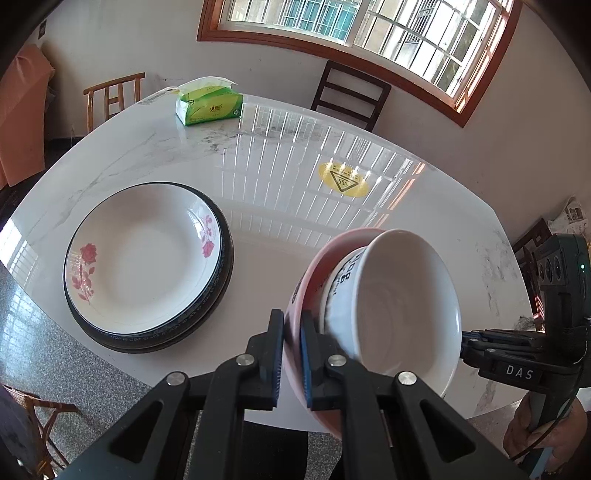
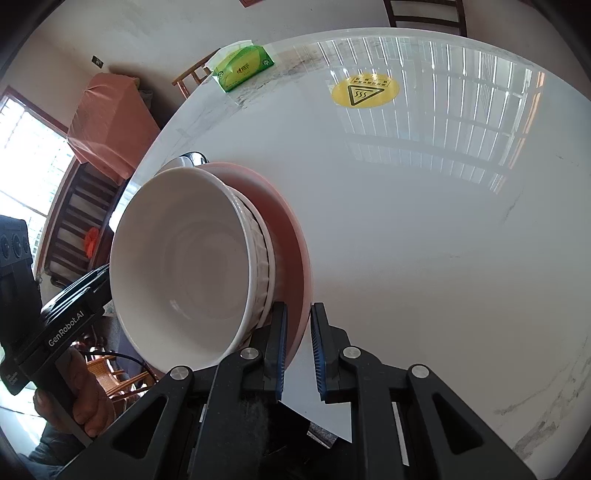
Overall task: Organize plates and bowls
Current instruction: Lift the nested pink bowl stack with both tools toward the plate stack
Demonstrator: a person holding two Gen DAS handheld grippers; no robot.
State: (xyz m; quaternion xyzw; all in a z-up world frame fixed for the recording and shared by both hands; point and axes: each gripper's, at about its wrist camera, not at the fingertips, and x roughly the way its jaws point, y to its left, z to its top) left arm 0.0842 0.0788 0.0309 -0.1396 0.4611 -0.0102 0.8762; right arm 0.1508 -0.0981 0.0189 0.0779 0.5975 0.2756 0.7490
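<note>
A round white marble-look table with grey veins fills most of the room in front of me, its glossy top mirroring the barred, wood-framed window on the wall behind it. Dark and light wooden chairs stand around its far side. Toward the left of the tabletop sits a stack of shallow plates, the top one a white ceramic plate with red rose prints resting in a dark-rimmed plate beneath it. Near the table's front edge a nested stack of bowls is held tilted between the two tools: a plain white ceramic bowl sits inside a white bowl with black lettering, and both sit inside a wider pink ceramic bowl on the outside. The left gripper has its black fingers with blue pads pressed together on the pink bowl's rim, pinching it on one side. The right gripper bites the same pink rim from the opposite side, one pad inside the rim and one outside. A hand is wrapped around the left tool's handle. Farther back lies a green tissue pack, and near the middle of the table a round yellow warning sticker.
</note>
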